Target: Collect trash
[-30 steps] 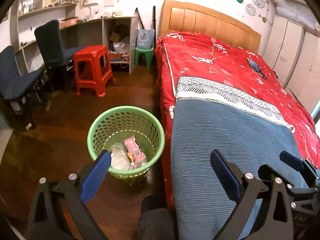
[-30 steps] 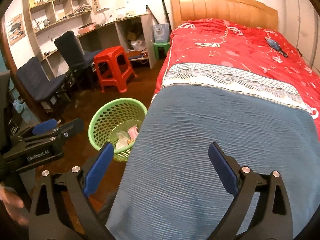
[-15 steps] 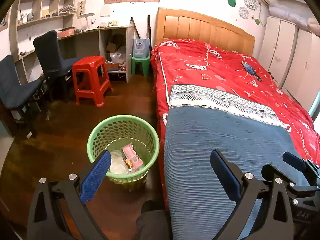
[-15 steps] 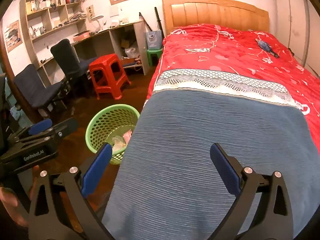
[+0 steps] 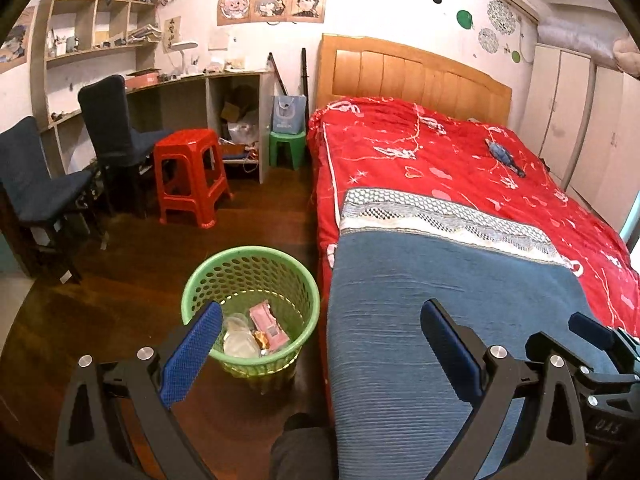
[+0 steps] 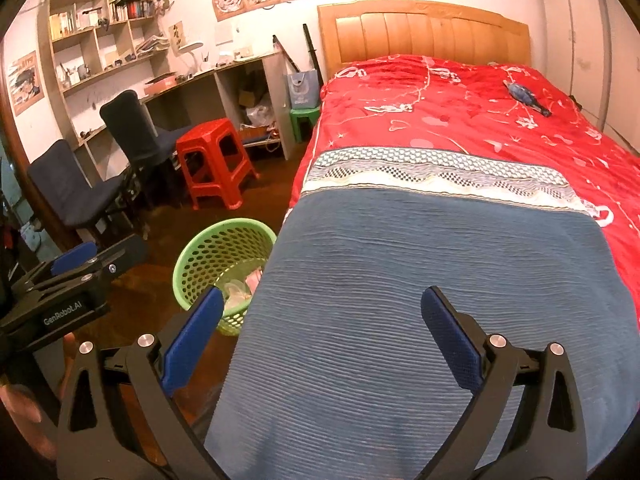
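Left tool [image 5: 320,332] spread empty, green basket [image 5: 208,280] below, right tool [image 6: 320,320] likewise.

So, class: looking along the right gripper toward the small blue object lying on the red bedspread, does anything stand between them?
Nothing visible does. The right gripper is open over the blue blanket; beyond it only flat red bedspread leads to the blue object.

- My left gripper [image 5: 320,344] is spread wide, holding nothing
- My right gripper [image 6: 320,332] is spread just as wide, level beside it, also holding nothing
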Demonstrator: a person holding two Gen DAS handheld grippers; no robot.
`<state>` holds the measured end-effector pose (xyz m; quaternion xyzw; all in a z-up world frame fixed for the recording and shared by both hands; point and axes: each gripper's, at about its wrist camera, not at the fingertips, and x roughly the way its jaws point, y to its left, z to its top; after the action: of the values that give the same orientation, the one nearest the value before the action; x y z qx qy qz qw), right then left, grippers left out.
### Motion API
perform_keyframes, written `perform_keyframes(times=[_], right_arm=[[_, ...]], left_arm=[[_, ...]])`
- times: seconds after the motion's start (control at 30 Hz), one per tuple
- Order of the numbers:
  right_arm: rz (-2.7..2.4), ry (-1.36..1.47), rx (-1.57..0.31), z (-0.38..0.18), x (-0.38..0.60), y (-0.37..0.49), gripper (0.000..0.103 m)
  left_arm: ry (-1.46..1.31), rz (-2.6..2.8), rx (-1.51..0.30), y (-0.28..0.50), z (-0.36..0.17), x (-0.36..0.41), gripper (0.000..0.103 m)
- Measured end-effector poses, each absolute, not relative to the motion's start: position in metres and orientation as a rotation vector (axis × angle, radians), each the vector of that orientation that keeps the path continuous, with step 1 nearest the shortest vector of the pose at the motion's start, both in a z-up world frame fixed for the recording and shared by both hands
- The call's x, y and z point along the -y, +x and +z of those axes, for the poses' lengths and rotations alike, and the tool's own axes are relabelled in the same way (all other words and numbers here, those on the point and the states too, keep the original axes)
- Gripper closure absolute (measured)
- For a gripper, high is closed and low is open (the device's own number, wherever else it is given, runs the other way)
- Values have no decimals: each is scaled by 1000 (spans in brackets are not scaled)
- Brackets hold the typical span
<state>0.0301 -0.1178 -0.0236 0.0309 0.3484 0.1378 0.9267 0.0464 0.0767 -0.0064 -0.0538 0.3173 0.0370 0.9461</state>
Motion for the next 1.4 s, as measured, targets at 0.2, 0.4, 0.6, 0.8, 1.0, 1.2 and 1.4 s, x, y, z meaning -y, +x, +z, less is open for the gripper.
perform_keyframes(times=[0.2, 0.4, 0.6, 0.8, 1.0, 1.2, 1.4], right_arm=[[276, 75, -704, -21, 122, 27, 5], [271, 77, -696, -19, 125, 25, 5], [271, 85, -697, -18, 127, 23, 5], [271, 91, -699, -17, 128, 23, 5], [268, 97, -702, -16, 129, 23, 5], [269, 96, -704, -16, 129, 24, 5], [268, 96, -704, -16, 130, 24, 5]], left_arm=[[-98, 89, -628, 42, -2, -73, 7], [-82, 91, -611, 40, 2, -66, 7], [-67, 93, -603, 39, 3, -64, 7], [-64, 93, -600, 39, 4, -63, 7], [-62, 91, -600, 39, 5, -62, 7], [-60, 91, -600, 39, 5, -62, 7], [-61, 92, -601, 39, 5, -62, 7]])
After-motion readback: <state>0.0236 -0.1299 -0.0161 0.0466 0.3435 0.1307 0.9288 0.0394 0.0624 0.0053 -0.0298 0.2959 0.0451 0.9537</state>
